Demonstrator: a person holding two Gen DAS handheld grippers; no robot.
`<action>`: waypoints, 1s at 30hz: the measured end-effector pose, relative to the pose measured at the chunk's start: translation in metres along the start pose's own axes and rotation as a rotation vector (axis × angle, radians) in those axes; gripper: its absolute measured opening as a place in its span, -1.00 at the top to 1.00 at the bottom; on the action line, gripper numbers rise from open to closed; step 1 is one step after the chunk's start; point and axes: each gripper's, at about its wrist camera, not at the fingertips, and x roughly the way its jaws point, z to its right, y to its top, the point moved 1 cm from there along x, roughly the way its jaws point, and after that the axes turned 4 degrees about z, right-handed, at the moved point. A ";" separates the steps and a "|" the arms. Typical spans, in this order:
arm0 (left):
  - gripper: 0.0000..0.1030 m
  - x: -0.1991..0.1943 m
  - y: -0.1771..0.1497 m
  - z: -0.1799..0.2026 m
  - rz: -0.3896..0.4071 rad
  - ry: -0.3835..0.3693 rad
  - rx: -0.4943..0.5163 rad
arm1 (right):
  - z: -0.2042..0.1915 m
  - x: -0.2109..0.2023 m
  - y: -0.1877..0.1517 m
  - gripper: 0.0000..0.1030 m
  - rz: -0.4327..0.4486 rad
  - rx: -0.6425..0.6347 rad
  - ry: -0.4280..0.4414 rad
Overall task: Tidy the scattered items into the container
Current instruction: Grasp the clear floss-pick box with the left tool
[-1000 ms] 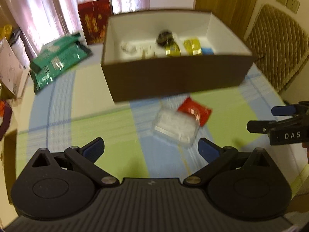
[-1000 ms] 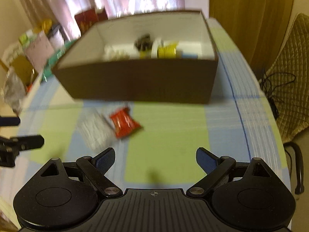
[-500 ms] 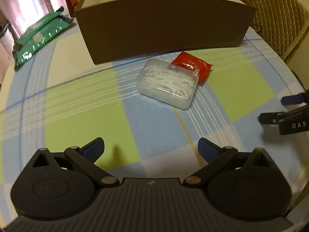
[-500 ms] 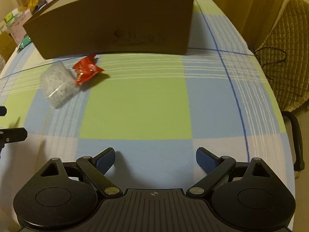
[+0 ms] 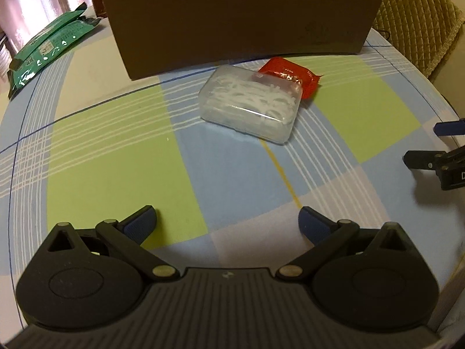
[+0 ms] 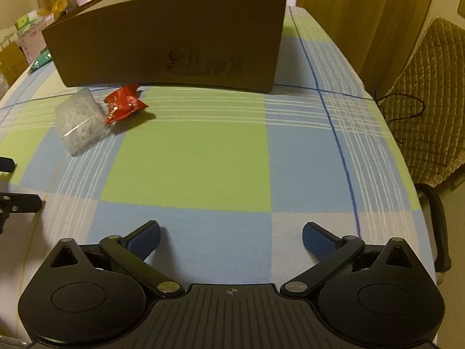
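Both spread wide and empty: left claw (image 5: pixel 227 221) lined up low toward clear case (image 5: pixel 250 105) overlapping red packet (image 5: pixel 290 75), beside brown box (image 5: pixel 241 20); right claw (image 6: pixel 231 240) aside.

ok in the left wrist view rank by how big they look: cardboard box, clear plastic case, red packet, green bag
1. cardboard box
2. clear plastic case
3. green bag, farther off, so its rank against the case is unsure
4. red packet, partly behind the case

Checked tablecloth (image 5: pixel 110 157) carries brown box (image 5: pixel 238 20), clear plastic case (image 5: pixel 250 104) touching red packet (image 5: pixel 290 77), green pouches (image 5: pixel 49 49).
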 end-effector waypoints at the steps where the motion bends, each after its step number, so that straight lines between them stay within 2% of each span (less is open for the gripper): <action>1: -1.00 0.000 0.000 0.000 0.002 -0.004 0.006 | 0.001 0.000 0.000 -1.00 0.002 0.000 0.000; 6: -0.98 0.002 0.009 -0.004 -0.025 -0.027 0.043 | 0.003 0.002 0.001 -1.00 0.029 -0.002 -0.001; 11: -0.98 -0.001 0.035 -0.006 0.037 -0.083 0.094 | 0.007 0.005 0.004 -1.00 0.057 -0.003 0.000; 17: -0.98 0.014 0.065 -0.005 0.084 -0.122 0.151 | 0.015 0.010 0.010 -1.00 0.060 -0.012 0.006; 21: -0.98 0.030 0.078 -0.003 0.078 -0.170 0.167 | 0.021 0.012 0.013 -1.00 0.064 0.005 -0.009; 25: -0.97 0.039 0.085 0.001 0.085 -0.181 0.194 | 0.021 0.012 0.014 -1.00 0.059 0.009 -0.012; 30: -0.77 0.035 0.083 0.002 0.122 -0.190 0.220 | 0.020 0.013 0.016 -1.00 0.050 0.017 -0.019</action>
